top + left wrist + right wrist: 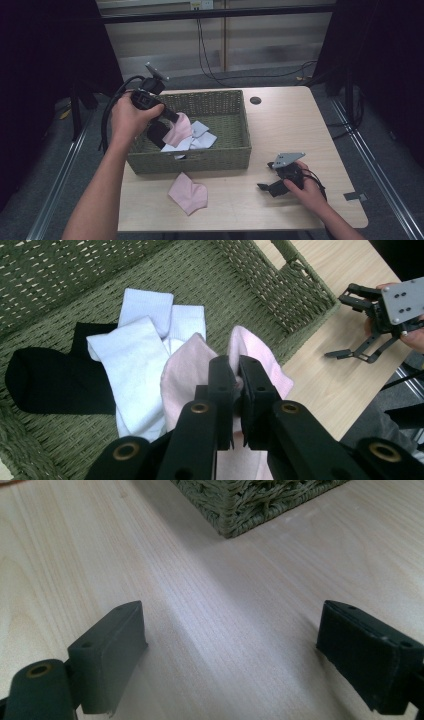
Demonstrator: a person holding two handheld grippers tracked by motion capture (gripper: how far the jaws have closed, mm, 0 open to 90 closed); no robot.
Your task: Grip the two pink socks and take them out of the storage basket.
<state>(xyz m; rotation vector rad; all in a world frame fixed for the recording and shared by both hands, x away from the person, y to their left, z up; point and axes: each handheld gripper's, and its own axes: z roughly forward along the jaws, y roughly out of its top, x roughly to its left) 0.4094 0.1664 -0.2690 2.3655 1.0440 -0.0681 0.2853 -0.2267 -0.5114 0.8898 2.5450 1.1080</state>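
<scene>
Pink fabric is pinched between my left gripper's (235, 385) jaws: a pink sock (260, 365) held just above the floor of the green woven basket (215, 157). I see it hanging over the white socks (135, 360) and a black sock (47, 382) that lie flat inside the basket. A second pink sock (188, 192) lies on the wooden table (300, 125) just in front of the basket's near wall. My right gripper (267, 186) rests low on the table to the basket's right, its jaws spread wide with nothing between them.
</scene>
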